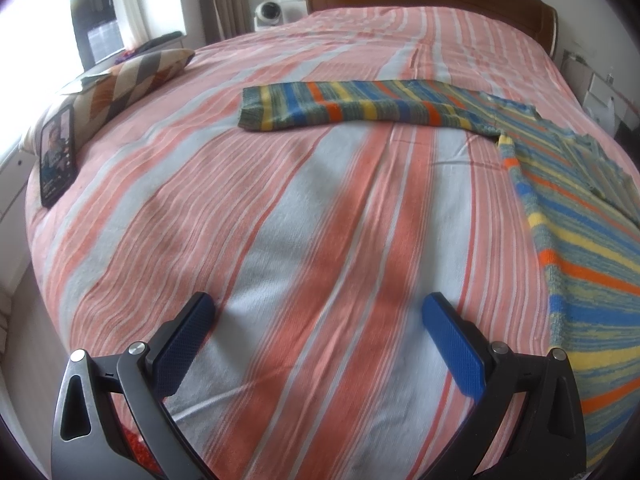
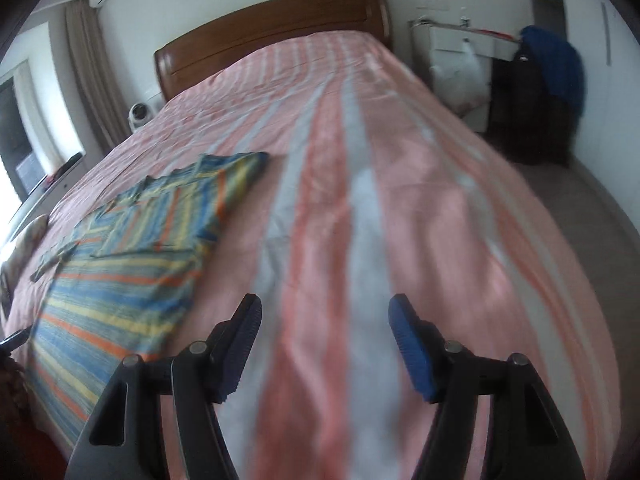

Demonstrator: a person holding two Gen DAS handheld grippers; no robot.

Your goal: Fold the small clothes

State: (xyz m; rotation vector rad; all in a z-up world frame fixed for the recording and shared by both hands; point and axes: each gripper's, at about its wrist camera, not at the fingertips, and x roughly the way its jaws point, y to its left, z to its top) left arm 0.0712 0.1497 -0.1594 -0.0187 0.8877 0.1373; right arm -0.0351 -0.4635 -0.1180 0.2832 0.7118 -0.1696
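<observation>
Knitwear, a striped sweater [image 1: 560,184] in blue, yellow, orange and grey-green, lies flat near the bed's [image 1: 280,220] right edge, one sleeve stretched across; the left claw [image 1: 318,320] gapes empty. Right wrist view: sweater [image 2: 132,248] toward the left edge, right claw [image 2: 325,320] apart, empty.

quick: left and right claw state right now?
Left claw: open, nothing between its fingers, only the bedspread below.
Right claw: open, empty, with the striped sweater off to its side.
</observation>
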